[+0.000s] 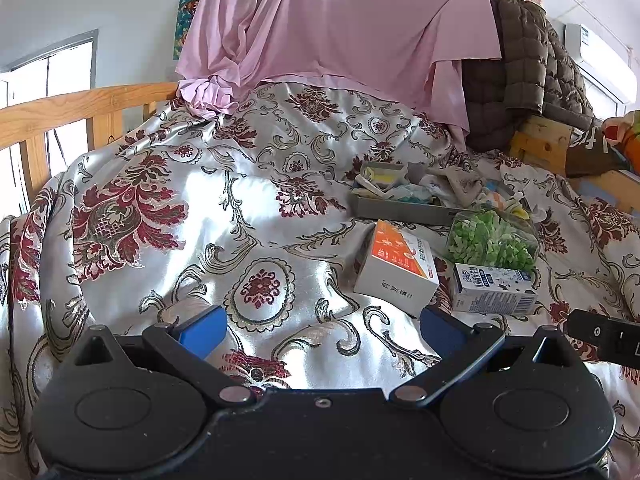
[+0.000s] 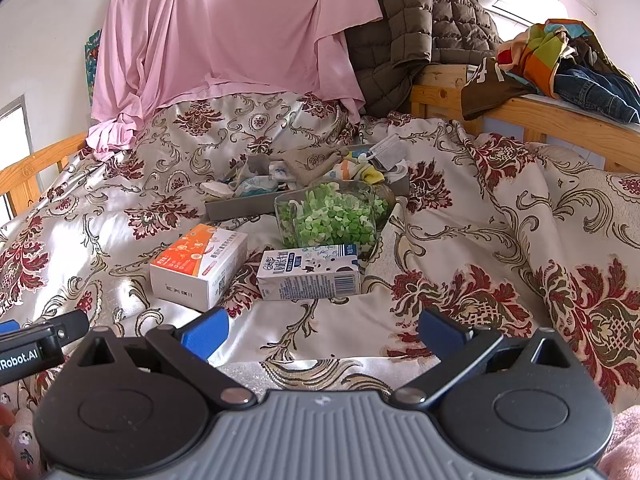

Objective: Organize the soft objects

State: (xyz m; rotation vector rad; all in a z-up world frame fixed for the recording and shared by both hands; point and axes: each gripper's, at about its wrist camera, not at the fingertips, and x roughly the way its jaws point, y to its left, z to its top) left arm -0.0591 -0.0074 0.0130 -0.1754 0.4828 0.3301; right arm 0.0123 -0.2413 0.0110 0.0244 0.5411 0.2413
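- currently noted: left gripper (image 1: 320, 330) spread wide over the patterned bedspread (image 1: 160, 208), nothing between its blue pads; apparently parked low ahead of a reach.
- likewise for right gripper (image 2: 322, 330): spread wide, empty, aimed toward the clutter.
- soft objects (image 2: 320, 170), seemingly socks and small cloths, heaped in and spilling over a grey tray (image 2: 240, 204) mid-bed; probably the sorting bin.
- just in front of the tray: clear container of green bits (image 2: 332, 216), milk carton (image 2: 308, 272), orange-and-white box (image 2: 200, 270); likely obstructing a straight approach.
- no sorting judged under way yet.
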